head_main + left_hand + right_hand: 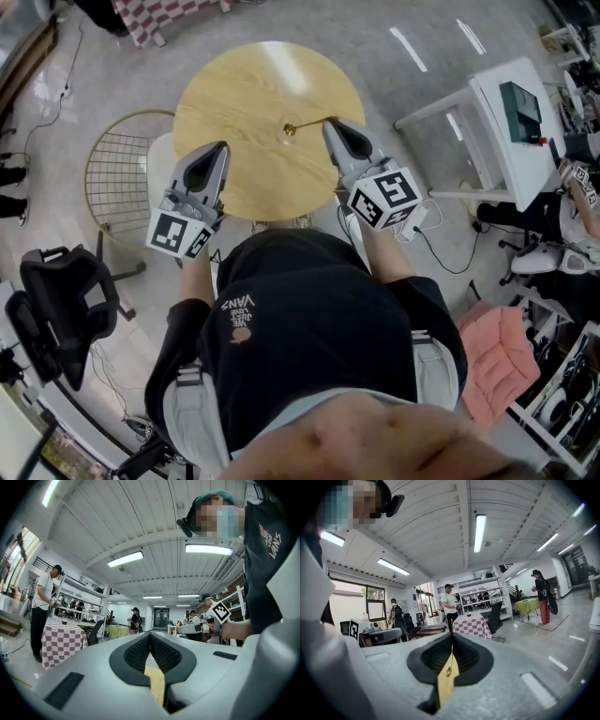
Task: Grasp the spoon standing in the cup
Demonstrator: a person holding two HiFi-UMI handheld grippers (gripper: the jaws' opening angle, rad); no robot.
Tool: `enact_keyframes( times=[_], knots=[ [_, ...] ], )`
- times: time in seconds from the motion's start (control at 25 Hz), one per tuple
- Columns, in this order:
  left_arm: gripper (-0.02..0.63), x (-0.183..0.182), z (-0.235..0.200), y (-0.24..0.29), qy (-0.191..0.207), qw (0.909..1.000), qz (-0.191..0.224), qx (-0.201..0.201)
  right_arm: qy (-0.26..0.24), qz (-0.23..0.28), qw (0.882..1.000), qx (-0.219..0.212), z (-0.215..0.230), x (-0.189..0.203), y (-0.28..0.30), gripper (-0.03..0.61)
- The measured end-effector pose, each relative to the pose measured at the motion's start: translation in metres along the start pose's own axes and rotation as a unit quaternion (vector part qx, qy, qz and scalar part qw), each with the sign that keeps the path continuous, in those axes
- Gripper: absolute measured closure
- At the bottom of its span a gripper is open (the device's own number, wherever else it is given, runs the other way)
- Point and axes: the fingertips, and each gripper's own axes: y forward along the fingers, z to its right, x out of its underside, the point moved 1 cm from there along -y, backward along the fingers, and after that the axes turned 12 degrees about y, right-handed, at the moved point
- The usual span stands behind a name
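Note:
A small clear cup (285, 137) stands near the middle of the round wooden table (244, 103). A gold spoon (307, 124) leans out of it, bowl end in the cup, handle pointing right. My right gripper (330, 123) is shut on the handle's end; in the right gripper view the thin spoon (449, 663) runs down from the closed tips of that gripper (451, 635). My left gripper (220, 148) hovers over the table's near left edge, well apart from the cup. Its jaws (150, 635) meet at the tip with nothing between them.
A gold wire chair (122, 169) stands left of the table and a black office chair (56, 300) at lower left. A white desk (497, 122) is at the right, with a pink cushion (502, 361) below it. People stand about the room.

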Motion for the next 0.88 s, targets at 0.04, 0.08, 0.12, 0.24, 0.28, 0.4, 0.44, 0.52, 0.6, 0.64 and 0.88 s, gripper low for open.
enact_keyframes(
  times=[0.04, 0.08, 0.12, 0.24, 0.28, 0.4, 0.44, 0.52, 0.6, 0.64, 0.88],
  knots=[
    [0.618, -0.0003, 0.0003, 0.0003, 0.0, 1.0, 0.0, 0.0, 0.0, 0.0, 1.0, 0.0, 0.0, -0.0002, -0.0002, 0.577],
    [0.618, -0.0007, 0.0005, 0.0004, 0.0, 1.0, 0.0, 0.0, -0.001, -0.001, 1.0, -0.001, -0.0002, -0.0004, -0.0002, 0.577],
    [0.618, -0.001, 0.0005, 0.0002, 0.0, 1.0, 0.0, 0.0, -0.001, -0.001, 1.0, -0.001, -0.0008, -0.0004, 0.0001, 0.577],
    [0.618, -0.0014, -0.0002, -0.0016, 0.001, 1.0, 0.001, 0.0, -0.002, -0.002, 1.0, -0.002, -0.0032, -0.0002, 0.001, 0.577],
    [0.618, -0.0015, -0.0002, -0.002, 0.0, 1.0, 0.001, 0.0, -0.002, -0.002, 1.0, -0.002, -0.0037, -0.0004, 0.001, 0.577],
    [0.618, -0.0016, 0.0003, -0.0029, 0.0, 1.0, 0.001, 0.0, -0.002, -0.002, 1.0, -0.003, -0.0042, -0.0007, 0.0004, 0.577],
    [0.618, -0.0014, 0.0003, -0.0032, 0.0, 1.0, 0.001, 0.0, -0.002, -0.002, 1.0, -0.003, -0.0044, -0.0005, 0.0006, 0.577],
    [0.618, -0.001, 0.0003, -0.0032, 0.0, 1.0, 0.001, 0.0, -0.002, -0.003, 1.0, -0.004, -0.0047, -0.0002, 0.0012, 0.577],
    [0.618, -0.001, 0.0013, -0.0025, 0.0, 1.0, 0.0, 0.001, -0.002, -0.003, 1.0, -0.004, -0.0043, -0.0001, 0.0008, 0.577],
    [0.618, -0.0012, 0.0023, -0.002, 0.0, 1.0, 0.0, 0.002, -0.002, -0.003, 1.0, -0.004, -0.0039, -0.0002, 0.0003, 0.577],
    [0.618, 0.0, 0.0054, -0.0025, 0.0, 1.0, -0.002, 0.005, -0.003, -0.004, 1.0, -0.005, -0.0042, 0.0016, -0.0004, 0.577]
  ],
)
